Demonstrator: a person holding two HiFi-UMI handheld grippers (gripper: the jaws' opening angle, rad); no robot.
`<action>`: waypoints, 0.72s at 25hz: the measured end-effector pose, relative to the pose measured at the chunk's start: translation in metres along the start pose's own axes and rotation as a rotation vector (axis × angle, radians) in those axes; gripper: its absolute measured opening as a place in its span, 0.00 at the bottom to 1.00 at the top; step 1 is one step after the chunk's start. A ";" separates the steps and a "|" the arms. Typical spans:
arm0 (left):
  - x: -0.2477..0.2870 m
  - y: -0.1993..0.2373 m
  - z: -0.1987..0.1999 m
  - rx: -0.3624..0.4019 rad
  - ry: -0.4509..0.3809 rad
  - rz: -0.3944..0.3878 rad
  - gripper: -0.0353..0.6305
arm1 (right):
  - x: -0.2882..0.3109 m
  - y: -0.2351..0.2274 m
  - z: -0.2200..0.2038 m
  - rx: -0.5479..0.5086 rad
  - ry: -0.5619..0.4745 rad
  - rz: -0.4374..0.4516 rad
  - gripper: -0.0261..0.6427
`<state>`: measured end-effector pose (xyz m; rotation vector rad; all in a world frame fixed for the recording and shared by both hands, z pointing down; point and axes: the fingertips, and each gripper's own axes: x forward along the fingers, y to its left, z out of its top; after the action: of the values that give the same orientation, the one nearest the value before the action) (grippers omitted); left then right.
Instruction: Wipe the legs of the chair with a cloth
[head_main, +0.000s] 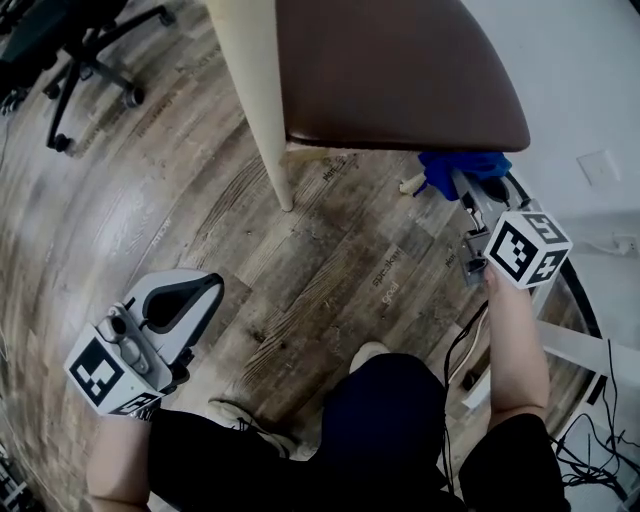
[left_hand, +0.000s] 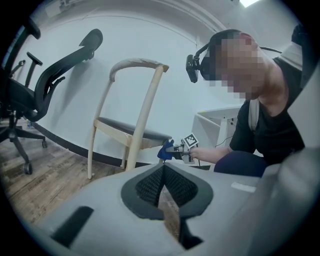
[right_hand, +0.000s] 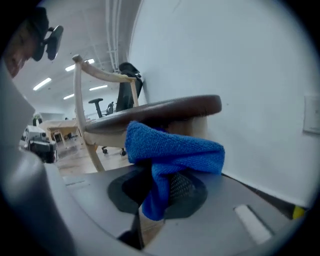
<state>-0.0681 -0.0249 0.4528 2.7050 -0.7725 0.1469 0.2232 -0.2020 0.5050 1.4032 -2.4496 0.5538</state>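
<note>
Right gripper (right_hand: 159, 190) clenched on blue cloth (right_hand: 175, 150), forearm stretched forward, cloth under chair seat (head_main: 400, 70) edge. Left gripper (left_hand: 163, 171) closed, empty, held low at person's side.

Nothing legible is showing in any view. Faint print is lying on the floor planks (head_main: 388, 282), at 6 o'clock of the chair (head_main: 400, 70), too blurred to read.
</note>
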 end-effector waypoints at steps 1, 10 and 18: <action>0.000 0.000 0.000 0.000 -0.001 0.000 0.05 | -0.004 0.002 0.001 -0.050 0.006 -0.011 0.14; 0.002 -0.003 0.001 0.003 -0.004 -0.016 0.05 | -0.001 0.038 0.009 -0.165 0.042 0.052 0.14; -0.008 -0.006 0.007 0.006 -0.024 -0.013 0.05 | 0.027 0.137 0.008 -0.189 0.049 0.290 0.14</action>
<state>-0.0711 -0.0184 0.4426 2.7222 -0.7620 0.1141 0.0906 -0.1629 0.4818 0.9589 -2.6035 0.3963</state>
